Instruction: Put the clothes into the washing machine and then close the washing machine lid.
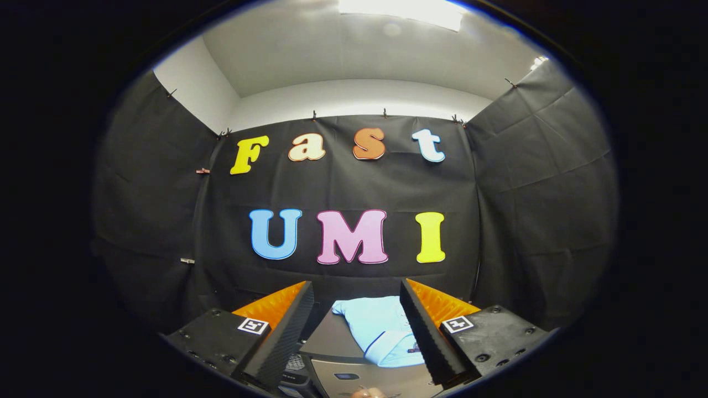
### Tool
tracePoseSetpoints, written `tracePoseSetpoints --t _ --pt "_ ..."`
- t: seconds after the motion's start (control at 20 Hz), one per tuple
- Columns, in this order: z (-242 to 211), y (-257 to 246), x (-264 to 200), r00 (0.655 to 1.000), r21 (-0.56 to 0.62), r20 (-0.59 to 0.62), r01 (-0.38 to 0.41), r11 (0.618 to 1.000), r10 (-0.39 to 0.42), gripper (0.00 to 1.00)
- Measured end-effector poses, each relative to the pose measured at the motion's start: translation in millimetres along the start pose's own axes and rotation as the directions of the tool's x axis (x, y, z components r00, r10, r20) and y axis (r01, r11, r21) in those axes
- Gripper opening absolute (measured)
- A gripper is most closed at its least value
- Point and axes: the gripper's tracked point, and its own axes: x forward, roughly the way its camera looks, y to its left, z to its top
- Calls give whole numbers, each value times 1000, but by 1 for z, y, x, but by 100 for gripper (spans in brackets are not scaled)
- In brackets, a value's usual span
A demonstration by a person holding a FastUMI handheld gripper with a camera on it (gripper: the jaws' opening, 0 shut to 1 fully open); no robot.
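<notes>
Two gripper fingers [357,309] are standing spread wide apart, gripping nothing. Between and just beyond them, a light-blue folded cloth garment with dark trim [381,329] is lying on the flat grey top of a box-shaped washing machine [332,345], nearer the right finger. Black booth cloth is hanging behind.

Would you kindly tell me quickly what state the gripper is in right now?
Gripper: open, holding nothing; the light blue garment lies between and below its fingers, untouched.
</notes>
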Motion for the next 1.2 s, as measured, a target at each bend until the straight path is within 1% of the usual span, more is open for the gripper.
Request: tracePoseSetpoints --t 0.4,0.85,1.2 --pt "0 0 -3 1000 -21 -8 7 1000 -7 98" --pt "1 -13 -1 999 -23 -22 36 999 -37 98" --pt "8 -35 41 997 -45 -26 65 997 -67 98"
